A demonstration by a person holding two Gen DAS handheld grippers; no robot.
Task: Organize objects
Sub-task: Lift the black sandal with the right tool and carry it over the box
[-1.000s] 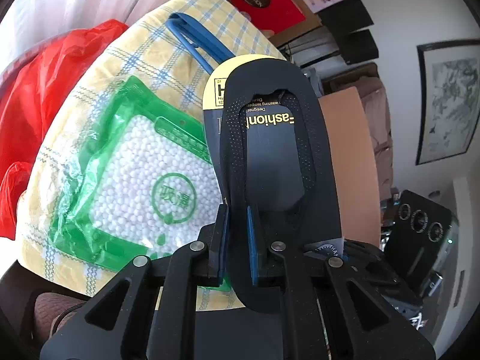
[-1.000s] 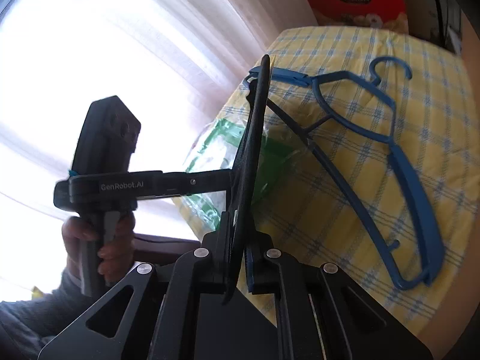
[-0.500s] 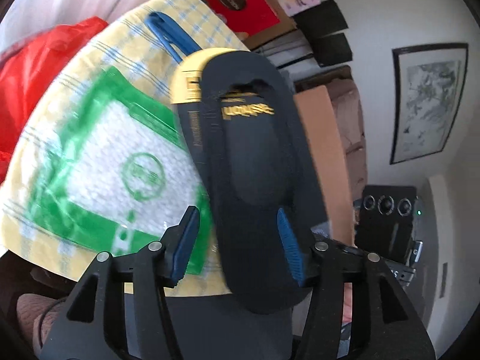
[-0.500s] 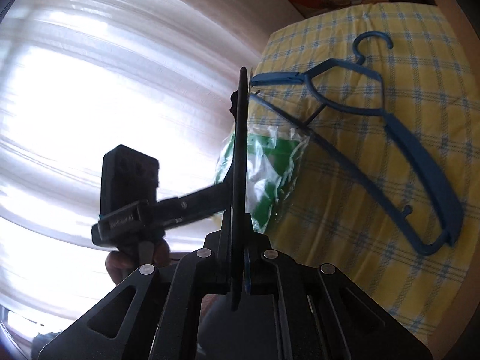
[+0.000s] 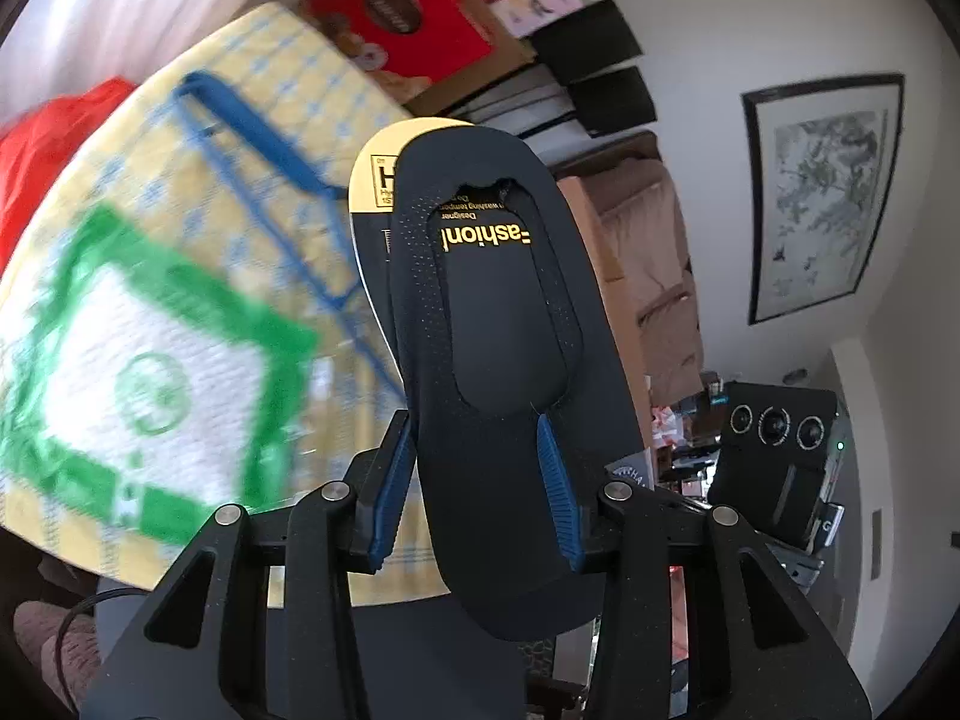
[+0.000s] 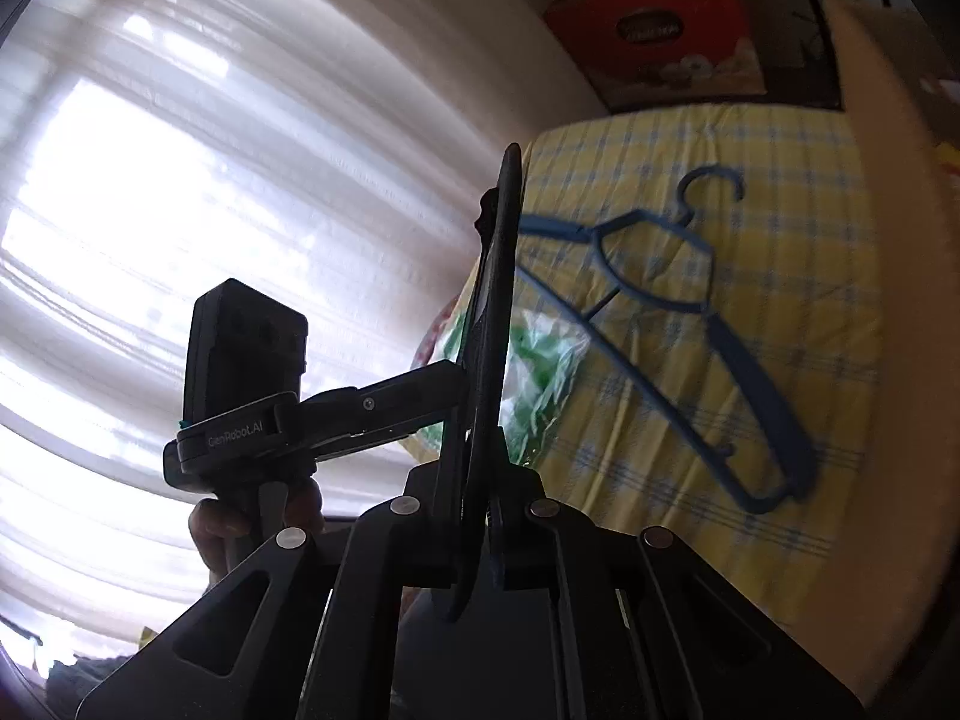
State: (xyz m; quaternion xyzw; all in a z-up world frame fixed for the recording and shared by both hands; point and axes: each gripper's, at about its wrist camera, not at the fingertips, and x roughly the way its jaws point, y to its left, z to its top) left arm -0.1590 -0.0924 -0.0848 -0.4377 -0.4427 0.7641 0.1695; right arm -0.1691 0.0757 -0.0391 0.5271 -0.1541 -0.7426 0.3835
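Note:
A flat pack of dark navy socks on a card (image 5: 504, 360) with yellow "Fashion" lettering stands in front of my left gripper (image 5: 474, 486). The left jaws are open, and the pack sits between them without being pinched. My right gripper (image 6: 480, 516) is shut on the pack's lower edge, seen edge-on (image 6: 495, 324) in the right wrist view, and holds it above the yellow checked tablecloth (image 6: 690, 168). A blue plastic hanger (image 6: 708, 330) and a green-and-white bag of beads (image 5: 138, 378) lie on the cloth.
A red box (image 5: 396, 18) and black boxes (image 5: 600, 72) stand behind the table. A brown cardboard panel (image 6: 888, 300) rises at the right of the cloth. A red plastic bag (image 5: 42, 138) sits left. Bright curtains (image 6: 180, 180) fill the left of the right wrist view.
My left gripper has opened and let go of the sock pack. The right gripper keeps its hold and has swung the pack a little, with both views shifting over the table.

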